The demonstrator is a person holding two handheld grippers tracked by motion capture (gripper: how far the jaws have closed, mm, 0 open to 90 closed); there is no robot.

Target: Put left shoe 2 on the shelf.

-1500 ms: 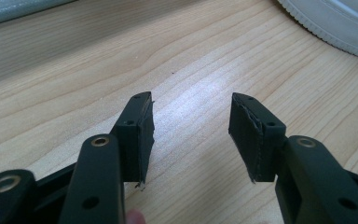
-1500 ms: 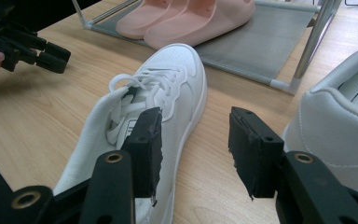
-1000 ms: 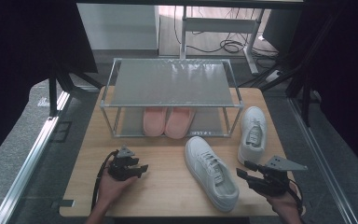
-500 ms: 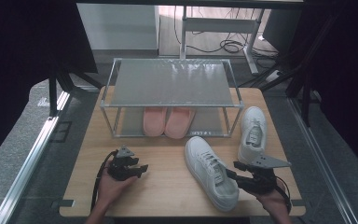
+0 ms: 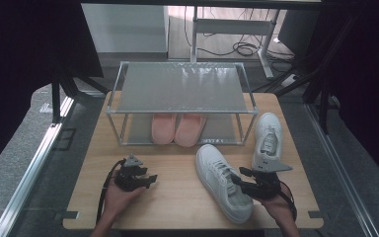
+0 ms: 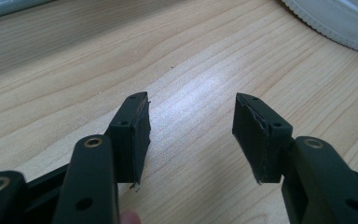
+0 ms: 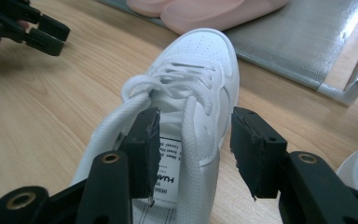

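Right gripper (image 7: 193,154) jaws open, straddling the near white sneaker's (image 5: 223,180) collar at lower right; grasp pending. Left gripper (image 6: 191,135) open, empty. Shelving outstanding.

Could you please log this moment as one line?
right tongs: open, straddling sneaker collar | left tongs: open over table

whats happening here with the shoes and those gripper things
A person holds a gripper in each hand over a wooden table. The right gripper is open, one jaw inside the opening of the nearer white sneaker and the other outside its side wall, not yet clamped. The left gripper rests open above bare wood. The second white sneaker lies beside the metal shoe rack, and a pair of pink slippers sits on its lower shelf.
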